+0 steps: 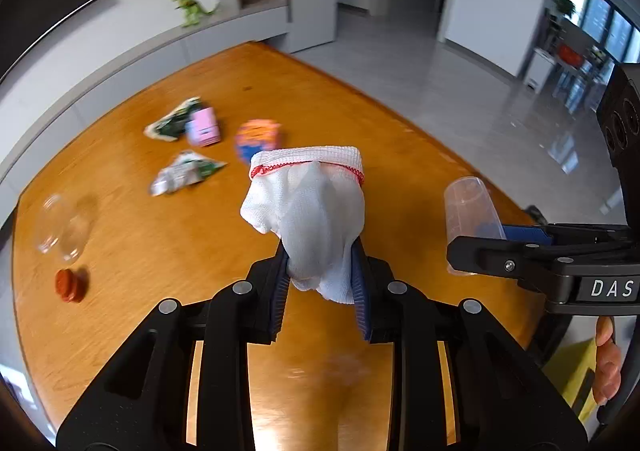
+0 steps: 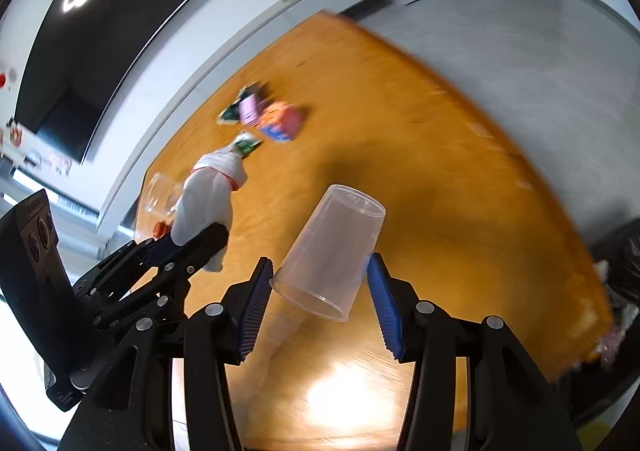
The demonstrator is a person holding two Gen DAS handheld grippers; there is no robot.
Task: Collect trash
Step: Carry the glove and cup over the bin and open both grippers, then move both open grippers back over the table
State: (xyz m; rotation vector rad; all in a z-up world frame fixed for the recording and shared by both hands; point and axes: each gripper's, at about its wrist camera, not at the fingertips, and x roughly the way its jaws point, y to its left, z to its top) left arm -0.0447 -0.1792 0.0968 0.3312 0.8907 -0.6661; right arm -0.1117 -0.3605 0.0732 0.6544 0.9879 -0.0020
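Above the wooden table point(image 1: 360, 99), you hold both tools aloft with a piece of trash in each, apparently lifted off the wood so that both can be carried away together. At the table's right edge in the right wrist view sits a dark mass that may be a black bin bag point(image 2: 620, 263), though blur makes that uncertain; if so, it is the likely reason both loads are raised and turned that way. Your left gripper point(image 1: 320, 283) is clamped on a white knitted glove point(image 1: 308, 207) with a red-stitched cuff; the glove's lower end is pinched between the blue pads, and the cuff stands up beyond the fingertips, sagging slightly left. Your right gripper point(image 2: 320, 283) has its jaws closed around a clear plastic cup point(image 2: 332, 251), held mouth toward the camera and base tilted away to the right; the pads press the wall near the rim on both sides, so most of the cup sticks out past the fingers. Still on the table, well apart from either tool, lie two crumpled green-and-white wrappers point(image 1: 184, 171), a pink carton point(image 1: 204, 127), an orange-and-blue box point(image 1: 256, 139), a second clear cup point(image 1: 64, 227) on its side near the left edge, and just beside it a small red cap point(image 1: 70, 285).
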